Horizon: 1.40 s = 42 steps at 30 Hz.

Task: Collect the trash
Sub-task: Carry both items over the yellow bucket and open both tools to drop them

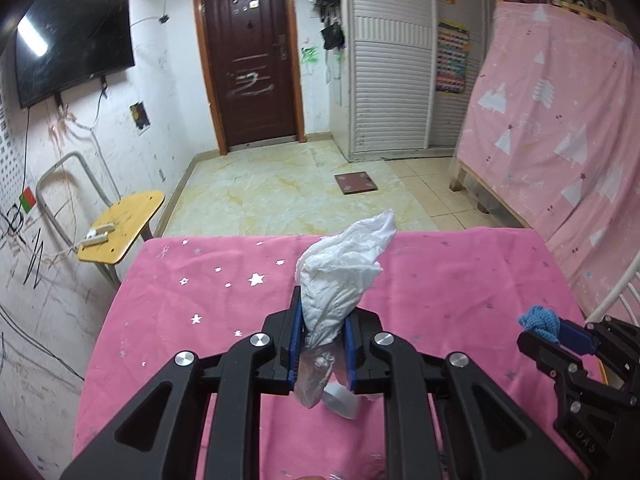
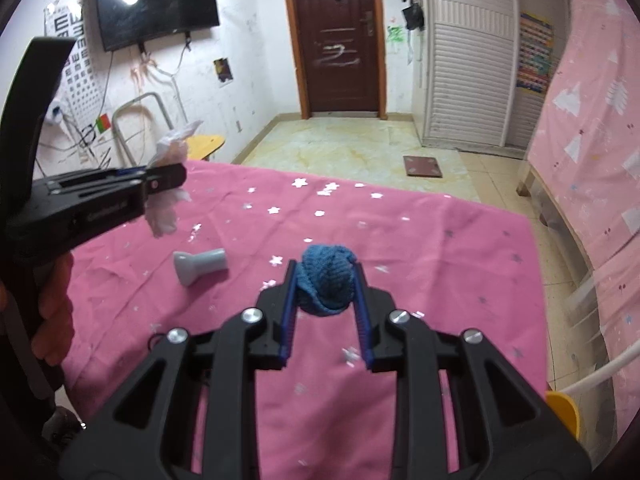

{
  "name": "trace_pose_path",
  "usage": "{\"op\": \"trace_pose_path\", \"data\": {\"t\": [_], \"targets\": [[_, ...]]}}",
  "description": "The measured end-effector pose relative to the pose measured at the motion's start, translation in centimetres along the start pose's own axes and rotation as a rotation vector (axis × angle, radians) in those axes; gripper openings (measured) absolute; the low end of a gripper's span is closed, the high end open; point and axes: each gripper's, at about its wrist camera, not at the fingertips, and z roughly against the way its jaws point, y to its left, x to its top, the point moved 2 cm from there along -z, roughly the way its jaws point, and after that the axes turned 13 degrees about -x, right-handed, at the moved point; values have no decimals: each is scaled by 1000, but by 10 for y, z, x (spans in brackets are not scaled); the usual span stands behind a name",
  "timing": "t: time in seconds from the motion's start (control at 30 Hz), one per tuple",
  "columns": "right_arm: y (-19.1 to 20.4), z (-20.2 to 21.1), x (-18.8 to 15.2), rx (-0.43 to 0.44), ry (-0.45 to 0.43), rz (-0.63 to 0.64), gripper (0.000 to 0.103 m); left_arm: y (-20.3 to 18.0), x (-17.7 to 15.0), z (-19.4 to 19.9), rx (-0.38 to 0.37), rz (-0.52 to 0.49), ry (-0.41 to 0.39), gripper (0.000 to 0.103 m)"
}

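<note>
Left wrist view: a crumpled white plastic bag (image 1: 340, 276) is pinched between the closed jaws of the left gripper (image 1: 320, 308), held above the pink star-print tablecloth (image 1: 200, 300). Right wrist view: a blue knitted ball (image 2: 326, 280) is clamped by the right gripper (image 2: 326, 276) above the same cloth, on which a grey flared plastic piece (image 2: 200, 266) is seen lying near the left gripper.

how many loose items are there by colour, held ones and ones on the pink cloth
white: 1, the crumpled plastic bag in the left gripper
blue: 1, the knitted ball in the right gripper
grey: 1, the funnel-shaped piece lying on the cloth
total: 3
</note>
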Motion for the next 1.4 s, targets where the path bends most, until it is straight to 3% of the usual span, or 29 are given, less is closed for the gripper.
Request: {"op": "trace_pose_path", "data": {"t": [0.53,0.67,0.93,1.4], "targets": [[-78,46,-36,-68,-63,-139,24,-106,-15,20,-58,-159,-4,10],[-104,57,-52,-106,-65,-176,24,-142,-20,25,-117,-200,5,10],[-161,74,-91,-204,-32,-254,25,-222,-43,24,-365,-266,94,10],[-222,89,-138,-265,-1,-348,25,-319,-94,14,-442,-428,164,10]]}}
